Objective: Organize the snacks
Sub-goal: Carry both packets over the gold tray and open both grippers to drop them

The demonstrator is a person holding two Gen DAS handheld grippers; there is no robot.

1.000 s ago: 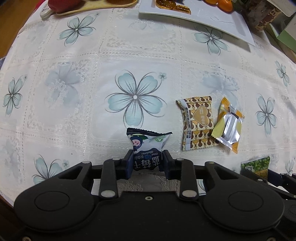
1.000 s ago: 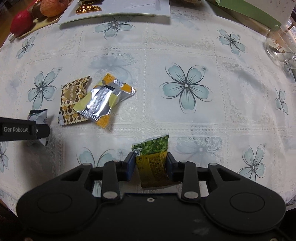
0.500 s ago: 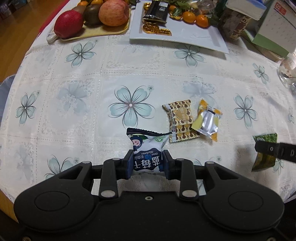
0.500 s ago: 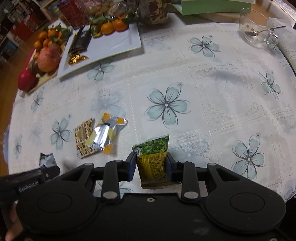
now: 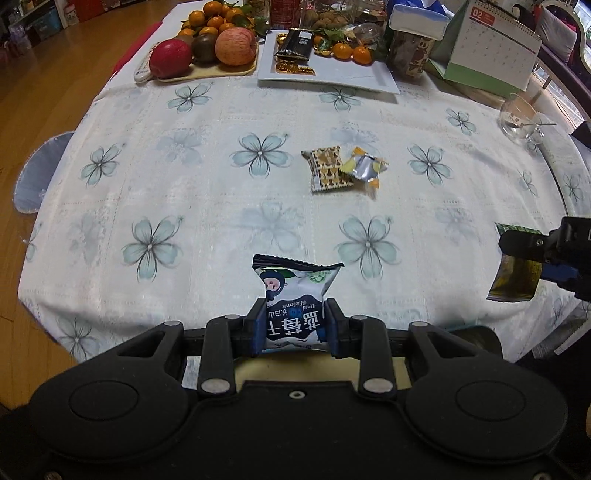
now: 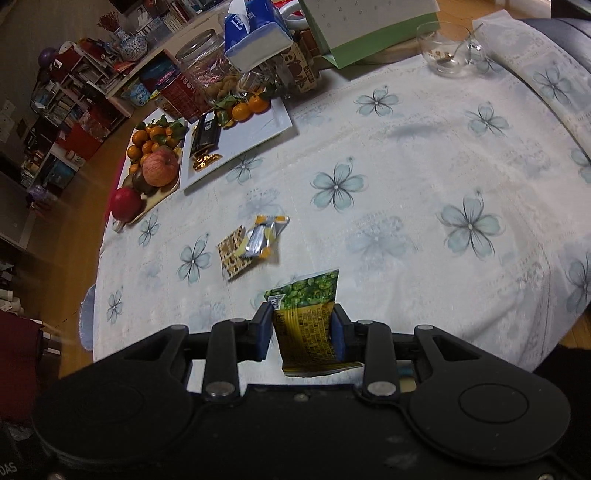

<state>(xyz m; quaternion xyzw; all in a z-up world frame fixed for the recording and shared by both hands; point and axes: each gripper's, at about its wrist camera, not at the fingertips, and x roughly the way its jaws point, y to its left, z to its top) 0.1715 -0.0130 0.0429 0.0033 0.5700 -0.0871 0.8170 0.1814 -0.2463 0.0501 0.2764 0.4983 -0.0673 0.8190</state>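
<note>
My left gripper (image 5: 294, 325) is shut on a blue-and-white blueberry snack packet (image 5: 293, 299) and holds it high above the near table edge. My right gripper (image 6: 303, 330) is shut on a green-and-yellow pea snack packet (image 6: 308, 321), also lifted; it shows at the right of the left wrist view (image 5: 515, 269). A brown patterned packet (image 5: 327, 168) and a silver-and-yellow packet (image 5: 364, 168) lie side by side, touching, on the flowered tablecloth (image 5: 184, 192); both show in the right wrist view too (image 6: 232, 253), (image 6: 264, 236).
At the far edge stand a white rectangular plate (image 5: 369, 79) with a dark packet, gold candies and tangerines, a fruit tray (image 5: 201, 74), a jar, a tissue box (image 5: 415, 16) and a desk calendar (image 5: 491, 48). A glass cup with a spoon (image 5: 517, 116) stands at the right.
Both grippers have risen and pulled back from the table with their packets held. More of the table and the far plate and fruit has come into view.
</note>
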